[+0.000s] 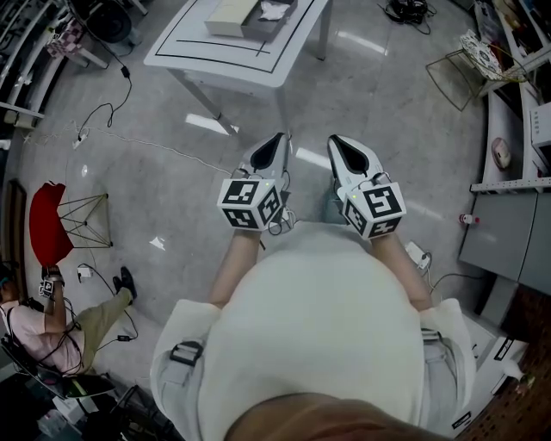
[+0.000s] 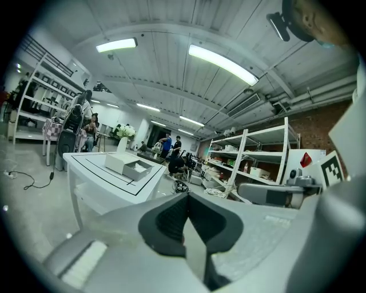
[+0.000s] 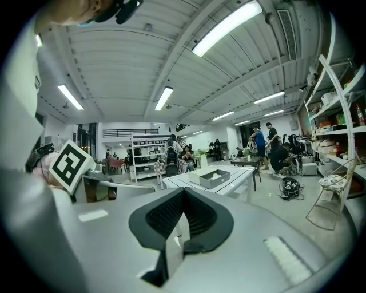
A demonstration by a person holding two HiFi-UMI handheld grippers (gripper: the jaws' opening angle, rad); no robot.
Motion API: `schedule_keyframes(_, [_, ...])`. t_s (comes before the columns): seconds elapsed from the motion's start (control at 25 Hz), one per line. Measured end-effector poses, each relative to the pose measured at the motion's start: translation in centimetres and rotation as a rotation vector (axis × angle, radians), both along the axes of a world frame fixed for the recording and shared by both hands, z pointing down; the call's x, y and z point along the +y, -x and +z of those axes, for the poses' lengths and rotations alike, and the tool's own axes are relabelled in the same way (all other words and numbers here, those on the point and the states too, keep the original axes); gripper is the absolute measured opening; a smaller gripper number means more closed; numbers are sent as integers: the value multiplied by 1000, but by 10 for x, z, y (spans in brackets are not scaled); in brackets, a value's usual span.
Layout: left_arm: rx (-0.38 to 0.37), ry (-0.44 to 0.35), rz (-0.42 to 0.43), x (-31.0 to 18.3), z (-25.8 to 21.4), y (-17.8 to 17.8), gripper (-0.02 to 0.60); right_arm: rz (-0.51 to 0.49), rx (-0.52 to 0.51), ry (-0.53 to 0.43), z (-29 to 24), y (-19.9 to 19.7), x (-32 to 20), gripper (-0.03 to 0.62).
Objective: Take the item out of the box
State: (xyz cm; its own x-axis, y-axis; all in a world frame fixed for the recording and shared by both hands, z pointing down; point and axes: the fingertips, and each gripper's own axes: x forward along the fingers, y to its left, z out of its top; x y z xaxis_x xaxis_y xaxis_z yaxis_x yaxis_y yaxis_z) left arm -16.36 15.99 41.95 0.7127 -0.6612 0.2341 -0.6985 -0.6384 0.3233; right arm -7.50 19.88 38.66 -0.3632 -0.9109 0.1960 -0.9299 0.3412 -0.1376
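Observation:
An open box stands on a white table well ahead of me, its lid beside it and a pale item inside. The left gripper view shows the box small and far off, as does the right gripper view, where the box is far away too. I hold my left gripper and right gripper side by side in front of my chest, above the floor, short of the table. Both are shut and empty.
A red chair and a seated person are at the left, with cables on the floor. Shelving and a wire stool stand at the right. People and racks fill the far room.

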Motion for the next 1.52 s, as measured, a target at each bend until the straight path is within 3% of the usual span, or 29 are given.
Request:
schedule_keyframes(0.52, [8,18,-44,-43,10,-21,0,-43,-16,5,12,-20,-49,-3])
schedule_keyframes(0.96, [9,25,-90,-123,4,-71,0,-65,-30,-7,1,-80,-140,-3])
schedule_keyframes(1.52, [15,17,-229,-225,-5,-127,0,-201,-28,6,0,-145,-253,-2])
